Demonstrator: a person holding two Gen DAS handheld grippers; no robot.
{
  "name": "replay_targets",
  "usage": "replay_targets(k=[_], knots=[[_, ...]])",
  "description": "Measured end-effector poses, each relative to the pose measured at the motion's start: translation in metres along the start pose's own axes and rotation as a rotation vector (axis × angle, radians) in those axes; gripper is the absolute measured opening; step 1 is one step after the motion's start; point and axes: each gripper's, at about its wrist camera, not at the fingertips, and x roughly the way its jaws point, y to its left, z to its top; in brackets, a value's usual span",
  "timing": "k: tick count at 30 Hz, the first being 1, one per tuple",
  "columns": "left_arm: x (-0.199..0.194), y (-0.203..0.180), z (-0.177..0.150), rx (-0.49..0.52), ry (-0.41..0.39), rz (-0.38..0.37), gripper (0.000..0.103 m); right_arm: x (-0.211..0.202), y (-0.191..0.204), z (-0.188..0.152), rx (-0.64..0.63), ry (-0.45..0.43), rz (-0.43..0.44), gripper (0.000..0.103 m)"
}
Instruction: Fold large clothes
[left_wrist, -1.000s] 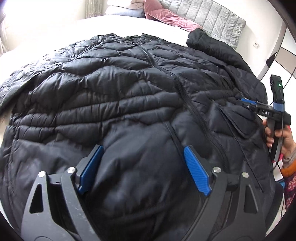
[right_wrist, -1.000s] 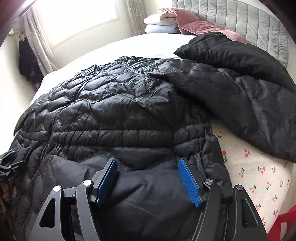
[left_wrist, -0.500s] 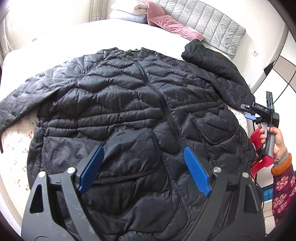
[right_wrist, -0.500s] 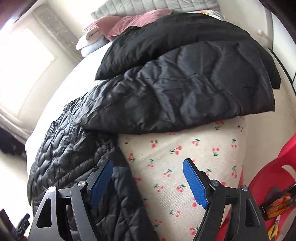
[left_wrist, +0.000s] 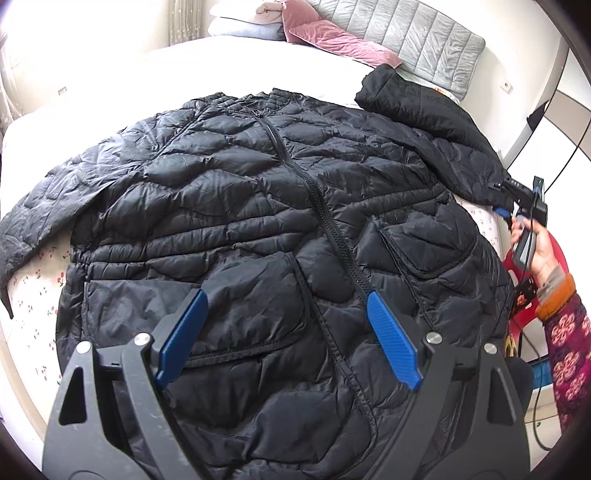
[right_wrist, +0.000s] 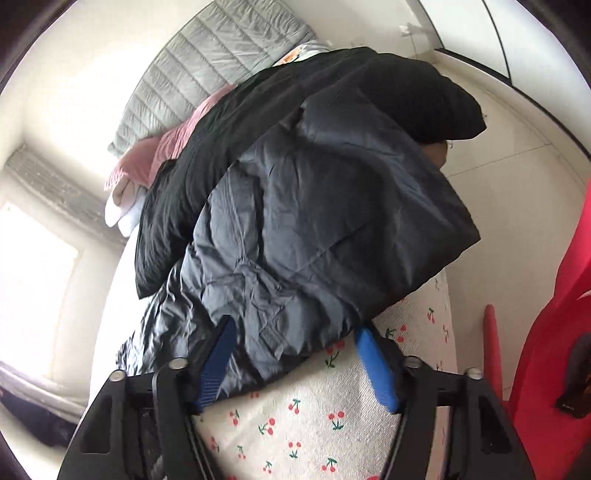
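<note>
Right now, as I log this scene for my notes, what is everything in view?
puffer jacket: one, black, spread front-up on the bed, zipped.
sleeve: one, black, at the bed's right edge, its end between the right tongs' fingers.
bedsheet: one, cream with cherries, under the jacket.
pillow: one, pink, at the headboard.
headboard: one, grey, quilted, far end.
folded linen: small stack, pale, beside the pillow.
red chair: one, right of the bed.
left tongs: open, above the hem.
right tongs: open around the sleeve.
</note>
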Motion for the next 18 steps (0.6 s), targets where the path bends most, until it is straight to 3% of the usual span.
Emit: replay_targets(k=[1, 3, 4, 7, 13, 18], knots=[[0.0, -0.001, 0.001, 0.008, -0.002, 0.007, 0.088, -0.001, 0.002, 0.003, 0.021, -0.005, 0.003, 0.031], [0.001, -0.001, 0.004, 0.017, -0.007, 0.012, 0.088, -0.006, 0.009, 0.008, 0.026, -0.029, 0.009, 0.013], [0.001, -0.001, 0.007, 0.016, -0.009, 0.012, 0.088, -0.009, 0.014, 0.011, 0.015, -0.044, 0.014, 0.009], [0.004, 0.002, 0.015, 0.001, -0.01, 0.012, 0.088, -0.024, 0.043, 0.011, -0.056, -0.103, 0.028, 0.006], [0.015, 0.014, 0.038, -0.054, 0.026, 0.051, 0.088, -0.064, 0.138, 0.002, -0.306, -0.171, 0.091, 0.005], [0.015, 0.023, 0.052, -0.094, 0.02, -0.013, 0.088, -0.089, 0.225, -0.029, -0.518, -0.2, 0.169, 0.005]])
